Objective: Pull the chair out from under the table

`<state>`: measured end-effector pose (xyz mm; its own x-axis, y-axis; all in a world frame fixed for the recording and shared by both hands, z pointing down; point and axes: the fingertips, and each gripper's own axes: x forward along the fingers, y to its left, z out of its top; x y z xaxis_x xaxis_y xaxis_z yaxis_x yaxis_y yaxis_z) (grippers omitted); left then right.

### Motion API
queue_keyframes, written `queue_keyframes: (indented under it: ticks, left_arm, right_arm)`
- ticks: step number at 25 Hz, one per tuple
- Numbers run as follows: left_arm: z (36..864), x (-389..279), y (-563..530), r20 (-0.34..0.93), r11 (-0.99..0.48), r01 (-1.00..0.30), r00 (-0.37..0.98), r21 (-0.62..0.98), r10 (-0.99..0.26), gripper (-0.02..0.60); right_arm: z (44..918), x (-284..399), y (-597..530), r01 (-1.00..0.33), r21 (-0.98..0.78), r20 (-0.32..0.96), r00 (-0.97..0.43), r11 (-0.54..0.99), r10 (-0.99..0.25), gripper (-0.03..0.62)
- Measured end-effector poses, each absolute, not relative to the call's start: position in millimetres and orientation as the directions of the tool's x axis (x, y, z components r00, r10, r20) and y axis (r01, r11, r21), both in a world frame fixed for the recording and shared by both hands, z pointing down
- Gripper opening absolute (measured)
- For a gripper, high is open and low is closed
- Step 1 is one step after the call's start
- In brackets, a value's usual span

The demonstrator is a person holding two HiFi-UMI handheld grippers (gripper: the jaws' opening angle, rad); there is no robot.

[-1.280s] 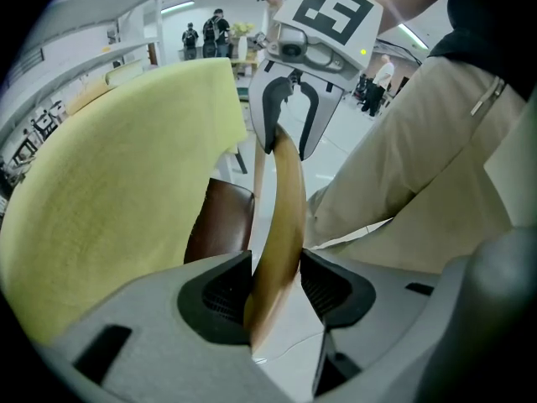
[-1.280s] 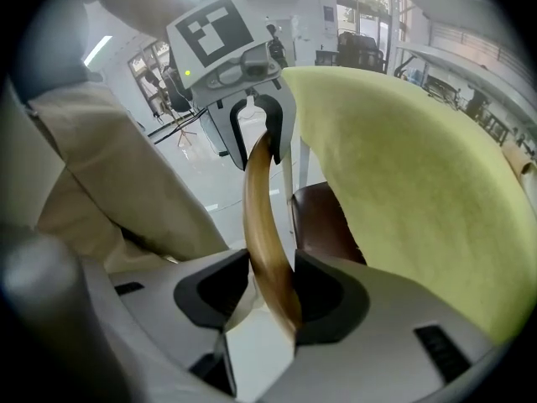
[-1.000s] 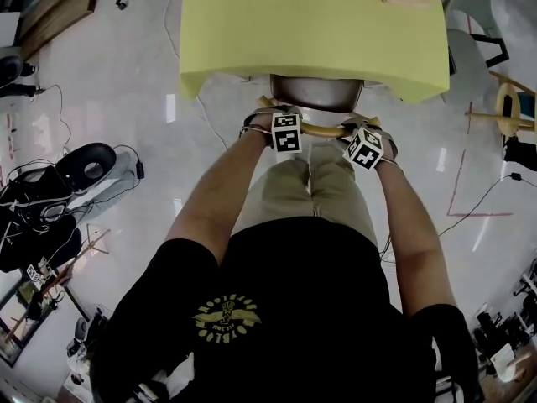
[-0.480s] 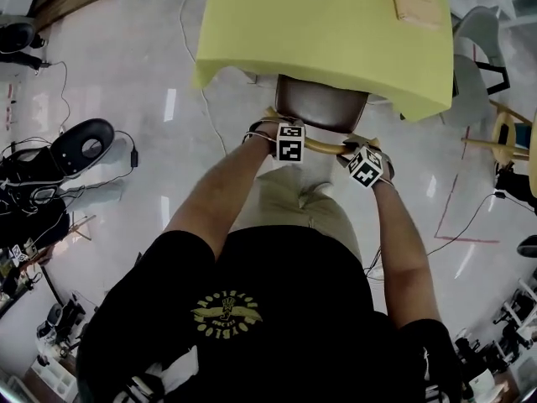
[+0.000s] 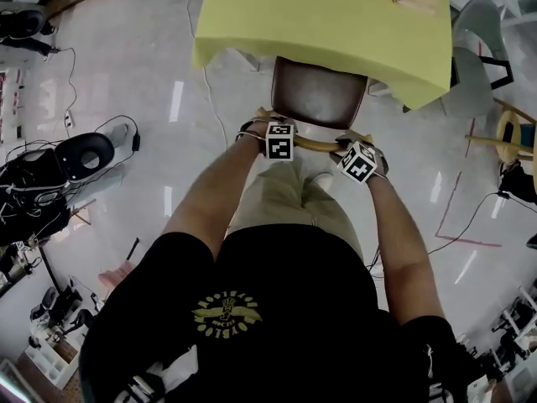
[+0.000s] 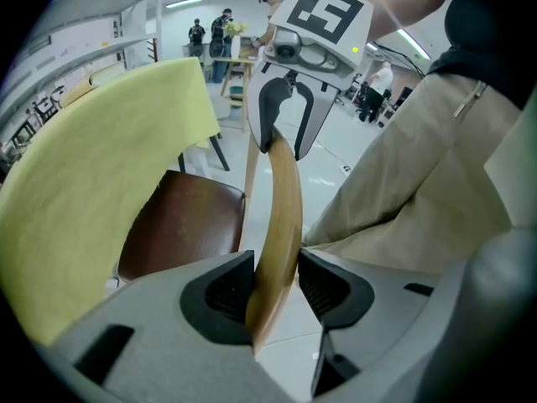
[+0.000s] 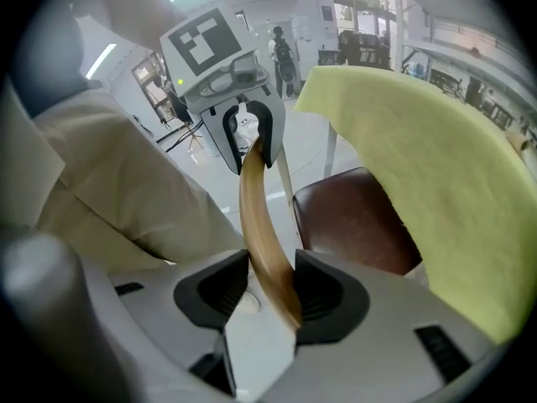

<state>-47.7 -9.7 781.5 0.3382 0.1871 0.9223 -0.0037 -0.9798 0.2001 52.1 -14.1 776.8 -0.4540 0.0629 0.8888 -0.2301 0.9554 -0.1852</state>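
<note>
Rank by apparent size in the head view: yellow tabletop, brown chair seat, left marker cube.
1. yellow tabletop, largest even though the frame cuts it off
2. brown chair seat, partly hidden under the table
3. left marker cube, smallest though nearest the camera

Table point(image 5: 319, 23) edge overhanging chair point(image 5: 317, 95), open floor point(image 5: 151, 175) at left

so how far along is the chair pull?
Done: left tool and right tool are clamped on the chair's back rail. In hand: most of the brown seat shows clear of the yellow table. Left: the seat's far edge lies under it.
</note>
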Motion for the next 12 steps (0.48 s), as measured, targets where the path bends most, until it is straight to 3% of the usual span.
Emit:
queue_keyframes:
  ticks: [12]
  left_arm:
    - [783.2, -27.9, 50.0, 0.941, -0.980, -0.097, 0.309, 0.173, 0.135, 0.160]
  right_arm:
    - [775.6, 71.9, 34.4, -0.152, -0.194, 0.871, -0.482, 0.969, 0.098, 0.167]
